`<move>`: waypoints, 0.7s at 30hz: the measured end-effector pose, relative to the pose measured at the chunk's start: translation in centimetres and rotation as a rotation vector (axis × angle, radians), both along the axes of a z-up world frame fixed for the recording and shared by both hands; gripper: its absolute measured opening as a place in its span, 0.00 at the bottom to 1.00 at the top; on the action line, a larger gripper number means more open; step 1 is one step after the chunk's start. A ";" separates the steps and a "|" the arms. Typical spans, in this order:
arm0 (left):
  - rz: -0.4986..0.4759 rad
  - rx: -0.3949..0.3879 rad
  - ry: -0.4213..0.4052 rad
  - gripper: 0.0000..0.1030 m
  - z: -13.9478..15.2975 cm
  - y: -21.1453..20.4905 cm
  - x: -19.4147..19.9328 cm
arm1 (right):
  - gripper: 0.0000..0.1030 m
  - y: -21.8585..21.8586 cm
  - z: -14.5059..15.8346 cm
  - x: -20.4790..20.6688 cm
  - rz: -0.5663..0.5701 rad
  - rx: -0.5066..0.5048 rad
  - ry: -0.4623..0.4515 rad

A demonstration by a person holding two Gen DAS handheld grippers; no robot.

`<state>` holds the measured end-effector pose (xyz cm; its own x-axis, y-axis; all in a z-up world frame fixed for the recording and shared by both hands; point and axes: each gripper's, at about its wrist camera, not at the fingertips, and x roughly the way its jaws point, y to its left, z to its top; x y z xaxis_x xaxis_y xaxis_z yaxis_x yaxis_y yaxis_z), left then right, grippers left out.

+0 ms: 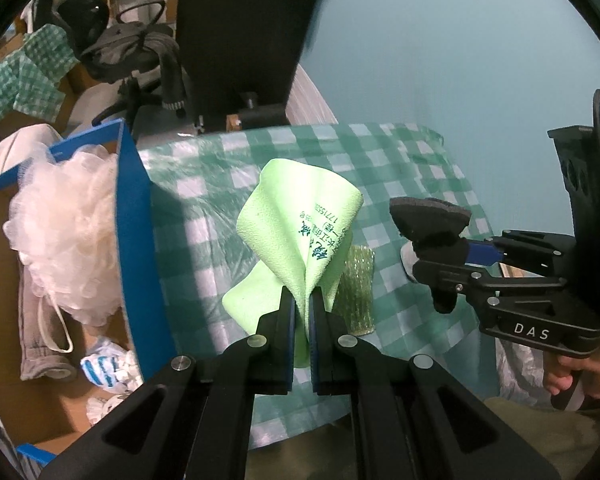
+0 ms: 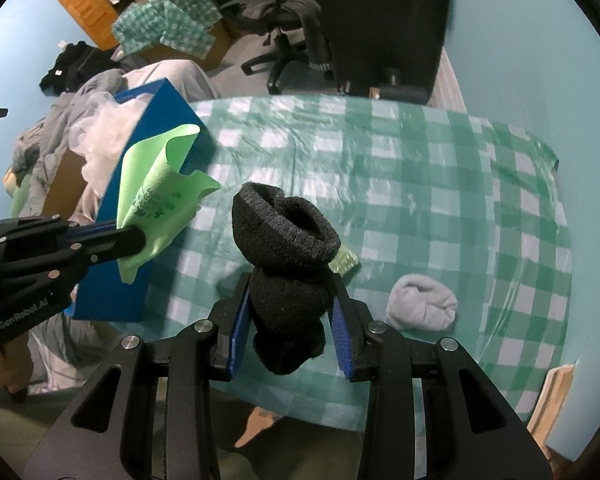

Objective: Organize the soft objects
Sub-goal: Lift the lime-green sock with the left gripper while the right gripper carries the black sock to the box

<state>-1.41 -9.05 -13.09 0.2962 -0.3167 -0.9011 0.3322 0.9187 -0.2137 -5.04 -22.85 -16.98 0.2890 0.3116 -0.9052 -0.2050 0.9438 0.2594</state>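
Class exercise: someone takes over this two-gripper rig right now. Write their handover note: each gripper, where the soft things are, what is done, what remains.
Left gripper: shut on the green cloth, lifted off the table.
Right gripper: shut on the rolled dark sock, also lifted.
Done: the box to the left already holds a white mesh puff and other soft items.
Left: drop both in the box, then collect the grey sock roll and glittery green pad from the checked tablecloth.
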 end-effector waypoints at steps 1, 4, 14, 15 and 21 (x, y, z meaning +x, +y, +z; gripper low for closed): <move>0.009 -0.002 -0.006 0.05 0.4 0.2 0.1 | 0.34 0.1 0.2 0.1 0.003 0.000 -0.004; 0.036 -0.011 -0.018 0.05 1.3 0.9 0.2 | 0.34 0.6 1.4 0.7 0.021 0.006 -0.019; 0.138 -0.022 -0.056 0.05 3.6 3.2 0.5 | 0.34 2.4 4.1 2.0 0.091 0.030 -0.062; 0.148 -0.024 -0.062 0.05 3.9 3.5 0.5 | 0.34 2.6 4.3 2.1 0.098 0.032 -0.064; 0.194 -0.014 -0.094 0.05 5.0 4.9 0.2 | 0.34 4.2 5.4 2.8 0.155 0.047 -0.079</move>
